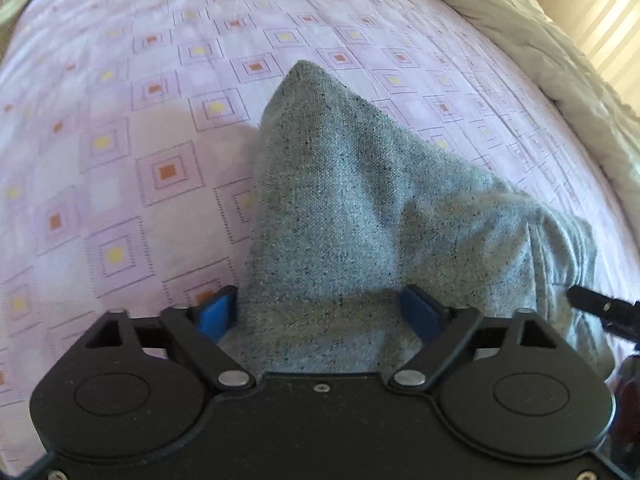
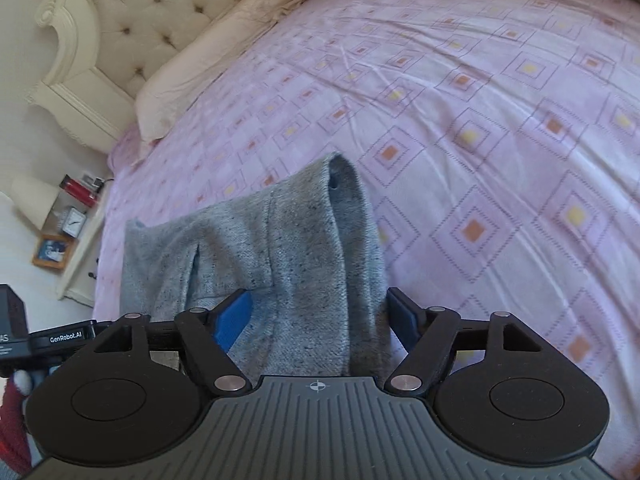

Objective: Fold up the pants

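Observation:
Grey speckled pants hang draped over both grippers above a pink patterned bed sheet. In the left wrist view the cloth covers the fingertips of my left gripper; its blue pads stand wide apart with cloth between them. In the right wrist view the pants hang over my right gripper, whose blue pads also stand wide apart around the bunched cloth. A folded edge of the pants points away from each camera.
A cream duvet lies along the bed's right side. A tufted cream headboard and a pillow are at the far left. A bedside table holds a lamp, a clock and small items. The other gripper's tip shows at the right.

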Demonstrator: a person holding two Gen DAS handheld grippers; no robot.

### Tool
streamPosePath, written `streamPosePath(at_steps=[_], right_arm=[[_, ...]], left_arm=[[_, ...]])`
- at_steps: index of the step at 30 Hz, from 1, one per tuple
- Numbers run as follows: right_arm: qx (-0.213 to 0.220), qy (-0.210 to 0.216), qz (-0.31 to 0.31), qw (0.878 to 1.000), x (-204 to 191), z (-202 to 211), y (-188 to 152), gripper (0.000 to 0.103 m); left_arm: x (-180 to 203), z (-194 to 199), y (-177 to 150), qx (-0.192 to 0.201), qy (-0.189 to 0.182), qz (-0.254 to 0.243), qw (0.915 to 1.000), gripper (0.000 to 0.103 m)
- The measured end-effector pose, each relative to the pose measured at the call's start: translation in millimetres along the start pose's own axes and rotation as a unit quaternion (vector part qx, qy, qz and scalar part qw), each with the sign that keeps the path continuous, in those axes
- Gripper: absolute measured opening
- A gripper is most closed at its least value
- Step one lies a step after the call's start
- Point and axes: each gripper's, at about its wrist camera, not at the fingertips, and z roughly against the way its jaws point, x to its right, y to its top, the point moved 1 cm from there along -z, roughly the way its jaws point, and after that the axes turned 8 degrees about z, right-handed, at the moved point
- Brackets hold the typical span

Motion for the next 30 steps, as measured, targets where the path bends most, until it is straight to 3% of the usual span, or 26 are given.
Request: streamPosePath(at_steps=[1,2,3,4,6,8,9,10,11,12,13,18,22,26,28,30], right_arm=[[0.0,0.002,0.005,1.0,-1,-1,0,0.073],[-0.001,0.003,0.009,1.0,-2,-2,2,0.072],[-0.001,0.005,0.011,1.0,-1,-2,3,0.065],[-0.003,0.008,0.012,1.0,-1,-1,3,0.043],[-0.008,0.035,-0.011,0.999,3,-2,3,0.032],[0.0,0.036,-0.004,0.999,-2,-1,2,0.028],[0.002,0.027,0.021,0.999,-9,2,3,0.026],[0.007,0.019,0.044,0.999,-18,6,4,0.026],[0.015,0.015,0.06,0.998,-25,10,6,0.025],[0.023,0.018,0.072,0.997,-31,15,8,0.024],[0.032,0.022,0.079,0.996,-36,20,12,0.024],[0.077,0.018,0.132,0.988,-54,37,52,0.023],[0.107,0.016,0.132,0.985,-48,34,104,0.023],[0.104,-0.002,0.113,0.988,-28,3,144,0.029],[0.087,-0.049,0.106,0.989,-13,-21,151,0.034],[0.067,-0.12,0.111,0.984,-2,-40,150,0.034]], left_arm=[[0,-3,0,-0.003,-0.007,-0.002,1.0,0.102],[3,-5,-1,-0.004,-0.007,-0.01,0.9999,0.102],[7,-6,-3,0.0,0.005,-0.025,0.9997,0.101],[13,-8,-4,0.003,0.019,-0.041,0.999,0.102],[20,-10,-8,0.005,0.036,-0.056,0.9978,0.103],[20,-8,-8,0.01,0.032,-0.051,0.9981,0.099],[21,-4,-8,0.021,0.027,-0.048,0.9982,0.085],[22,2,-9,0.034,0.021,-0.05,0.9979,0.062],[24,9,-11,0.04,0.012,-0.05,0.9979,0.057],[25,16,-13,0.052,0.017,-0.048,0.9973,0.039],[27,22,-15,0.063,0.018,-0.047,0.9967,0.029],[38,50,-8,0.096,-0.001,-0.03,0.9949,0.024],[57,62,31,0.125,-0.022,-0.039,0.9912,0.024],[71,50,84,0.131,-0.039,-0.027,0.9902,0.029],[74,31,108,0.117,-0.021,-0.008,0.9929,0.037],[71,13,117,0.101,0.018,0.01,0.9947,0.037]])
